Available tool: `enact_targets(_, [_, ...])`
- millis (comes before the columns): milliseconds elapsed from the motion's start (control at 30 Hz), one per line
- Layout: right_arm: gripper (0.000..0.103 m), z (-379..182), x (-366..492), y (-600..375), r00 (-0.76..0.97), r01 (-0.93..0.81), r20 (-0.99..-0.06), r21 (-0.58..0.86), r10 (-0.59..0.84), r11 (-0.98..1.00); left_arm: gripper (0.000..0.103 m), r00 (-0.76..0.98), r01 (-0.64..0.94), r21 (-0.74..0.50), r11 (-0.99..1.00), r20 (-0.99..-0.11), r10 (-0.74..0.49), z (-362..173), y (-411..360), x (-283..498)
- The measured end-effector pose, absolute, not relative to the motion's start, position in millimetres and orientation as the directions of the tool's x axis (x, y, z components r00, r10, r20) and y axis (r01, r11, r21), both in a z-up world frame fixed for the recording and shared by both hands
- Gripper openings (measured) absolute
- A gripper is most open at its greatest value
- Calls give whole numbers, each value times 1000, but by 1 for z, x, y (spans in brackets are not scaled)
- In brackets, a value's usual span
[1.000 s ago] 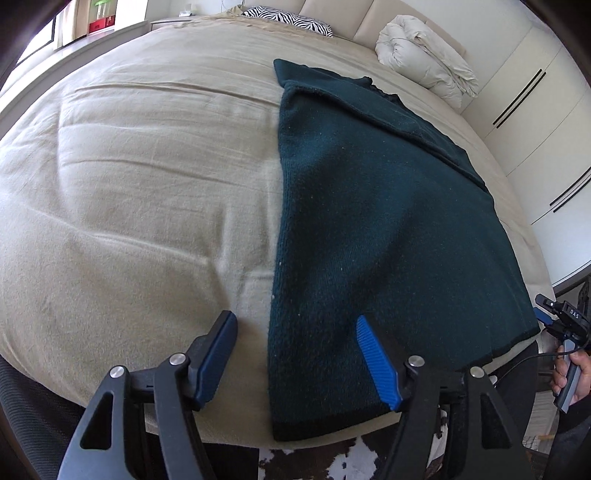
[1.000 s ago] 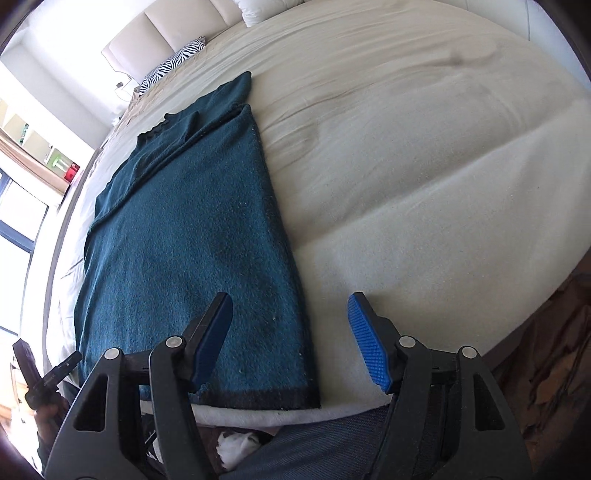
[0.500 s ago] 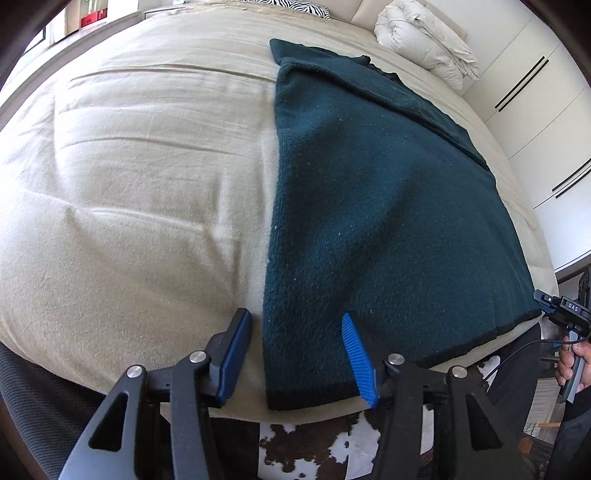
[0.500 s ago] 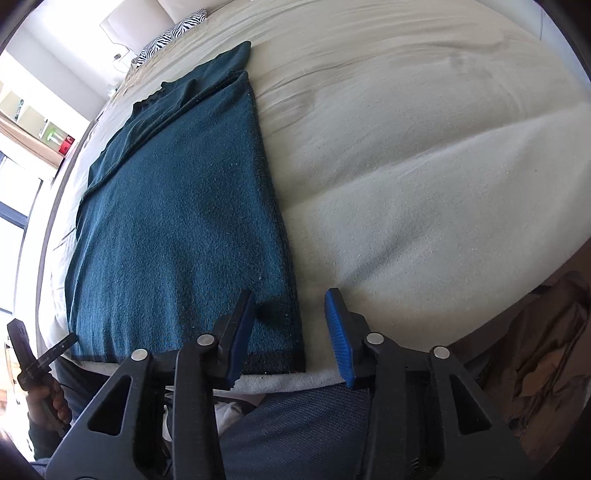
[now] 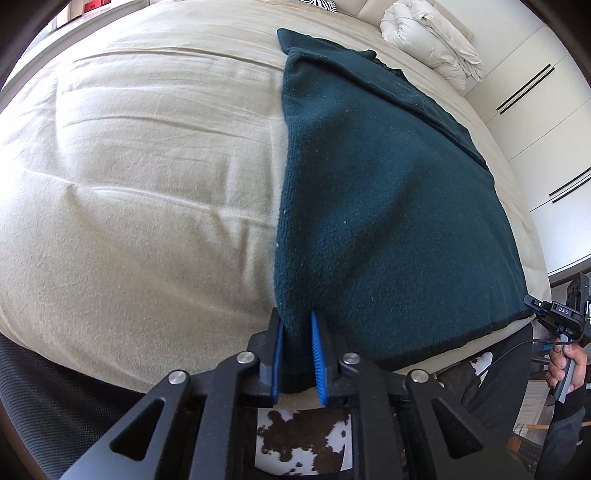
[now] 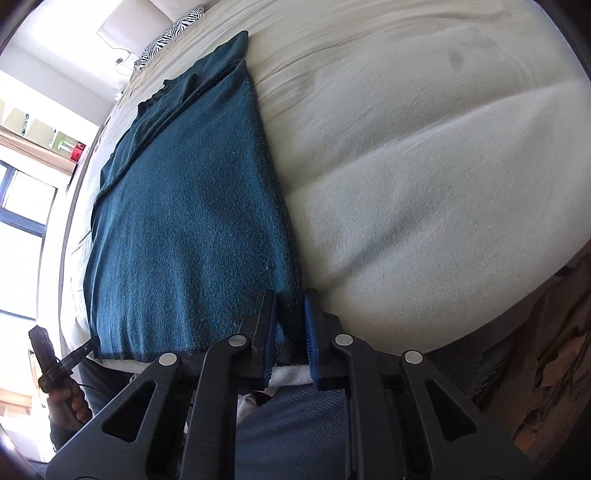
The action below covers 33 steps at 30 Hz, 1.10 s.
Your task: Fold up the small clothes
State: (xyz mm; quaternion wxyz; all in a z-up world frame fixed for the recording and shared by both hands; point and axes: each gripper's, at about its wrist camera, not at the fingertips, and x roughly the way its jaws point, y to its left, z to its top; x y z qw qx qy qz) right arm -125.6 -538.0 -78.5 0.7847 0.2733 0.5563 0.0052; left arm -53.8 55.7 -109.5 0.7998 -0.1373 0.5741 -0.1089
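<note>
Left wrist: left gripper pinches teal garment; right gripper likewise; tag reads "DAS".

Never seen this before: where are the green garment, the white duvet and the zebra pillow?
green garment (image 5: pixel 388 206): left wrist view, middle of cloth.
white duvet (image 5: pixel 432 35): left wrist view, bundle's centre.
zebra pillow (image 6: pixel 173 31): right wrist view, striped face.
</note>
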Motion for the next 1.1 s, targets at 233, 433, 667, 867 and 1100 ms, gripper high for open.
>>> enact_targets(233, [6,-72,-131,-533,401,279,-868,420,292,864,7,325,47,-321,946,-891,-318,-103,48,-58])
enact_targets(433, [6,-65,-136,-533,417,273,-861,424,291,864,6,340,19,-384,923,-866,-367,-97,55,-64])
enact_targets(667, [6,-38,-140,-526,469,247,-826,462,312,852,6,379,32,-441,897,-825,-420,-74,60,-65])
enact_targets(867, [6,-22,-138,-524,506,242,-791,513,344,824,6,422,28,-538,842,-758,-498,-57,69,-64])
enact_targets(1100, [6,-16,-138,-535,563,266,-729,605,388,751,6,463,-6,-636,772,-686,-561,-47,88,-59])
